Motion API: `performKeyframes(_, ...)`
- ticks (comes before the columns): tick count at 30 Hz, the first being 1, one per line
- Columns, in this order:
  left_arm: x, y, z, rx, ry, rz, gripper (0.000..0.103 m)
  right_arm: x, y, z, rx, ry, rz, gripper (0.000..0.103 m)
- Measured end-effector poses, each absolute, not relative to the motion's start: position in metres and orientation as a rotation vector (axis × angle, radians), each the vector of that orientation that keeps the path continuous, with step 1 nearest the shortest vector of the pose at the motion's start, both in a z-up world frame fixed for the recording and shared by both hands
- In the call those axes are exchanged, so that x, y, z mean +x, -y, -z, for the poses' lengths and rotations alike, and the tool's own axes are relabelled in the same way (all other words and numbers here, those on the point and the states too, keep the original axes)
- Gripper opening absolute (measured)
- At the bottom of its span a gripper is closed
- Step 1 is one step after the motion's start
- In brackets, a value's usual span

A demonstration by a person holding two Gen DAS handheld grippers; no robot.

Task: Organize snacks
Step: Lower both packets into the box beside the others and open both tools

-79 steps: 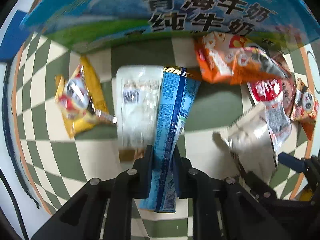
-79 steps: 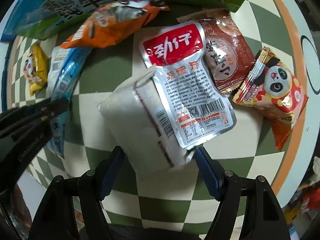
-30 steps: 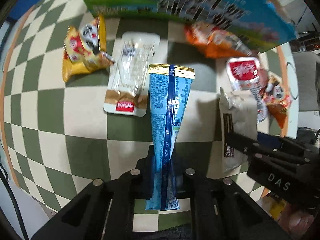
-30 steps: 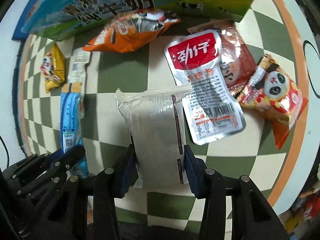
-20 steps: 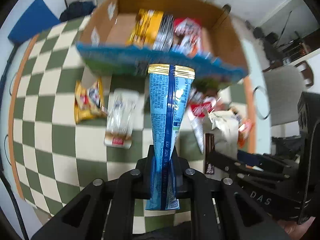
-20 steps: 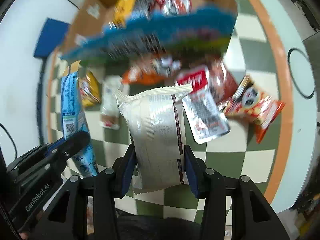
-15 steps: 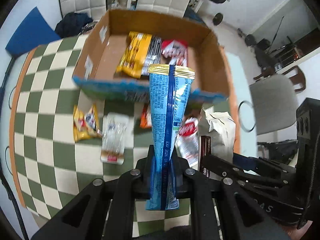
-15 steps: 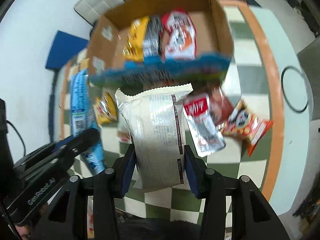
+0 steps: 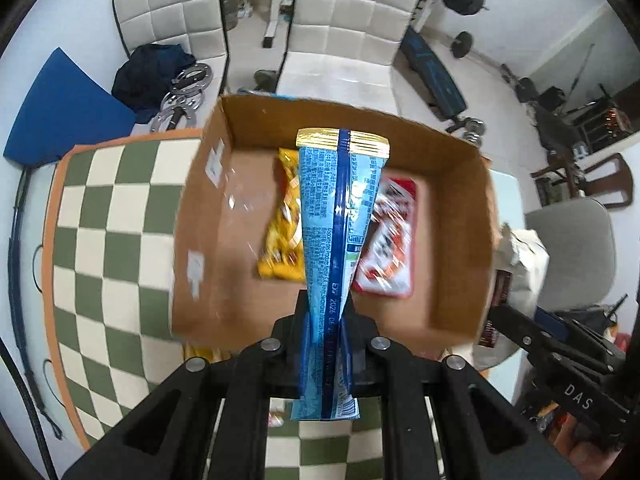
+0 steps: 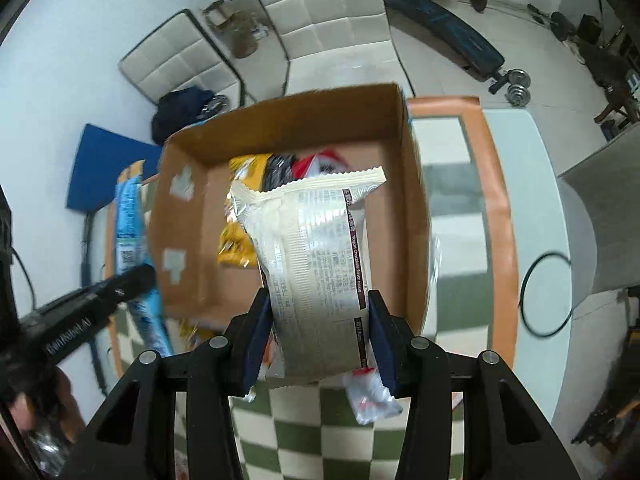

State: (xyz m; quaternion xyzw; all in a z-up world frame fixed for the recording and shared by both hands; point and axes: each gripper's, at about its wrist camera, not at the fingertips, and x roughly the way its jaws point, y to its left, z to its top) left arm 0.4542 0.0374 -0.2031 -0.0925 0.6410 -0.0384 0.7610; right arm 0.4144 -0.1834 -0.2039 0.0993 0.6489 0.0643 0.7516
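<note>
My left gripper (image 9: 326,332) is shut on a long blue snack packet (image 9: 338,216) with a gold top seal, held upright above the open cardboard box (image 9: 208,208). My right gripper (image 10: 318,320) is shut on a white and silver cookie packet (image 10: 316,256), held over the same box (image 10: 412,208). In the box lie a yellow packet (image 9: 282,240), a red packet (image 9: 390,248) and a dark one (image 10: 280,168). The blue packet also shows at the left of the right wrist view (image 10: 128,216), and the white packet at the right of the left wrist view (image 9: 520,256).
The box stands on a green and white checkered table (image 9: 104,248) with an orange rim. Loose snack packets (image 10: 368,396) lie on the table near the box's front wall. White padded chairs (image 9: 344,28), a blue mat (image 9: 60,108) and gym weights are on the floor beyond.
Both grippers have risen from the table with their packets and moved forward, so the box's open inside now lies below them. The loose snacks have dropped almost out of view.
</note>
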Motion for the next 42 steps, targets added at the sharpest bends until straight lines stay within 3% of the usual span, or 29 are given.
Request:
performKeyframes(12, 0.549, -0.047, 0.267, -0.104, -1.531, -0.003, 0.011, 0.512, 0.177, 0.276, 0.107, -1.508, -0.02, 0.049)
performKeyframes(25, 0.58, -0.056, 0.308, -0.119, -1.62, -0.018, 0.014, 0.55, 0.174, 0.311, 0.063, -1.542, 0.031, 0.05)
performKeyframes(27, 0.581, -0.059, 0.31, -0.151, -1.63, -0.03, 0.021, 0.553, 0.173, 0.315, 0.058, -1.555, 0.041, 0.051)
performKeyframes(28, 0.581, -0.06, 0.309, -0.158, -1.626, -0.033, 0.03, 0.555, 0.173, 0.316, 0.058, -1.563, 0.04, 0.051)
performKeyframes(29, 0.582, -0.06, 0.307, -0.161, -1.615, -0.038, 0.041, 0.555, 0.172, 0.315, 0.052, -1.564, 0.043, 0.055)
performKeyframes(30, 0.582, -0.061, 0.305, -0.165, -1.606, -0.043, 0.05, 0.556, 0.17, 0.314, 0.04, -1.561, 0.044, 0.066)
performKeyframes(31, 0.582, -0.062, 0.302, -0.169, -1.599, -0.05, 0.071, 0.557, 0.169, 0.312, 0.032, -1.558, 0.038, 0.071)
performKeyframes(32, 0.582, -0.064, 0.3, -0.172, -1.589, -0.058, 0.082, 0.558, 0.168, 0.31, 0.032, -1.556, 0.034, 0.08)
performKeyframes(36, 0.579, -0.064, 0.287, -0.175, -1.562, -0.072, 0.085, 0.555, 0.164, 0.302, 0.042, -1.543, 0.009, 0.095)
performKeyframes(38, 0.575, -0.062, 0.281, -0.167, -1.546, -0.073, 0.092, 0.552, 0.162, 0.297, 0.048, -1.54, -0.01, 0.095)
performKeyframes(42, 0.563, -0.059, 0.27, -0.153, -1.516, -0.075, 0.092, 0.542, 0.156, 0.292, 0.033, -1.529, -0.041, 0.097)
